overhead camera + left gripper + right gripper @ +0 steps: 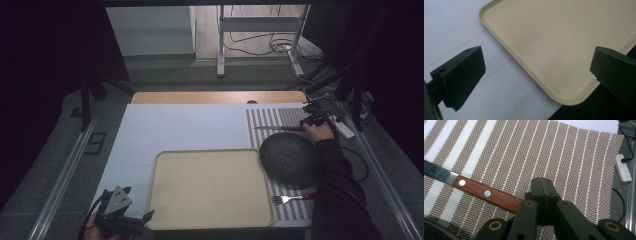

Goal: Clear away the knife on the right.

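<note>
Jaws of the right gripper (pixel 541 195) clench beside the knife (pixel 484 193) handle on the far striped placemat (pixel 564 157); the left gripper (pixel 536 75) stands released near the tray (pixel 564 45).

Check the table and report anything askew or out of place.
Mostly tidy. One oddity: the knife lies crosswise at the far end of the striped placemat, beyond the dark plate, while the fork lies near the person. The right gripper is shut at its wooden handle.
</note>
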`<action>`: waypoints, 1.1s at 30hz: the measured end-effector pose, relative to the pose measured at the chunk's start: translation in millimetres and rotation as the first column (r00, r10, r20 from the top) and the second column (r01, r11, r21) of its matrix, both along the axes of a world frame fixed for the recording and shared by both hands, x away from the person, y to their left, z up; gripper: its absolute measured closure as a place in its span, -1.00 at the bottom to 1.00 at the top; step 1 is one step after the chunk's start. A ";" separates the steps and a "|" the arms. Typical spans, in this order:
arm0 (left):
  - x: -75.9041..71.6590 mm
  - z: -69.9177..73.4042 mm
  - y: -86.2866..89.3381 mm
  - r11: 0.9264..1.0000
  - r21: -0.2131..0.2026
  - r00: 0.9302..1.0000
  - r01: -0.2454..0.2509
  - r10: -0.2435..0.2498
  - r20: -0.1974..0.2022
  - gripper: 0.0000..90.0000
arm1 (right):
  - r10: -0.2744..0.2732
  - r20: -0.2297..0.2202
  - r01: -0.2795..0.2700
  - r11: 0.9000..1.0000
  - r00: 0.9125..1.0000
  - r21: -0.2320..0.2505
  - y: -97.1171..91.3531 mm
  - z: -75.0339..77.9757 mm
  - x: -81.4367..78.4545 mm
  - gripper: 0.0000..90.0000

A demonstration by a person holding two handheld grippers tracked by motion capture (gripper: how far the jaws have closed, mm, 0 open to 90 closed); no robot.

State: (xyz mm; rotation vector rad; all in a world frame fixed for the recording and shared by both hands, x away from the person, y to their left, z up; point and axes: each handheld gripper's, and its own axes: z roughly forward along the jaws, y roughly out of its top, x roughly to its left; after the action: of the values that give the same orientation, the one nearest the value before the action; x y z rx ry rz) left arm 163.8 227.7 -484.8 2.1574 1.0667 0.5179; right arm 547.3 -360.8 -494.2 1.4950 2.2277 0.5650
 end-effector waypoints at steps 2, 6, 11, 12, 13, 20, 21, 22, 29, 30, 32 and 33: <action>-0.1 0.0 0.0 1.000 0.000 1.000 0.000 0.000 0.000 -1.00 | 0.002 -0.003 -0.002 1.000 1.000 -0.008 0.2 -1.1 0.1 1.00; 0.0 0.0 0.5 1.000 -0.005 1.000 0.000 0.000 0.001 -1.00 | 0.015 -0.018 -0.015 1.000 1.000 -0.004 -0.7 -1.5 -3.5 1.00; -0.3 0.1 0.5 1.000 -0.006 1.000 0.001 -0.001 0.003 -1.00 | 0.041 -0.030 -0.041 0.999 0.999 -0.005 -1.8 -1.9 -9.1 1.00; -0.2 0.2 0.4 1.000 -0.004 1.000 0.001 -0.001 0.002 -1.00 | 0.043 -0.031 -0.043 0.999 0.999 -0.001 -1.4 -2.0 -12.3 1.00; -0.2 0.2 0.4 1.000 -0.004 1.000 0.001 -0.001 0.002 -1.00 | 0.044 -0.033 -0.044 0.999 0.998 0.000 -1.2 -1.9 -14.0 1.00; -0.3 0.2 0.5 1.000 -0.007 1.000 0.001 -0.001 0.003 -1.00 | 0.062 -0.037 -0.062 0.998 0.997 0.006 0.4 -2.2 -24.9 1.00; -0.3 0.2 0.5 1.000 -0.007 1.000 0.001 -0.001 0.003 -1.00 | 0.061 -0.034 -0.061 0.998 0.998 0.009 0.3 -2.4 -26.3 1.00; -0.3 0.2 0.5 1.000 -0.007 1.000 0.001 -0.001 0.003 -1.00 | 0.064 -0.034 -0.064 0.998 0.997 0.014 -0.1 -2.6 -27.4 1.00; -0.2 0.2 0.4 1.000 -0.004 1.000 0.002 -0.002 0.002 -1.00 | 0.049 -0.031 -0.048 0.998 0.998 0.029 -1.1 -2.7 -30.0 1.00; -0.2 0.3 0.3 1.000 -0.004 1.000 0.002 -0.002 0.002 -1.00 | 0.044 -0.023 -0.043 0.999 0.999 0.032 -1.3 -2.4 -30.1 1.00; -0.2 0.2 0.2 1.000 -0.004 1.000 0.002 -0.002 0.002 -1.00 | 0.047 -0.010 -0.046 0.998 0.999 0.037 -0.9 0.2 -30.8 1.00; -0.2 0.2 0.2 1.000 -0.003 1.000 0.002 -0.002 0.002 -1.00 | 0.047 -0.010 -0.046 0.998 0.999 0.037 -0.9 0.2 -30.8 1.00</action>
State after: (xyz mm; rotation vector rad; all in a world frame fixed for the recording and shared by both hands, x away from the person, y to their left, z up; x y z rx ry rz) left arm 163.6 227.9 -484.6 2.1547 1.0630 0.5168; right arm 516.5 -361.7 -494.1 1.4709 2.2776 0.6165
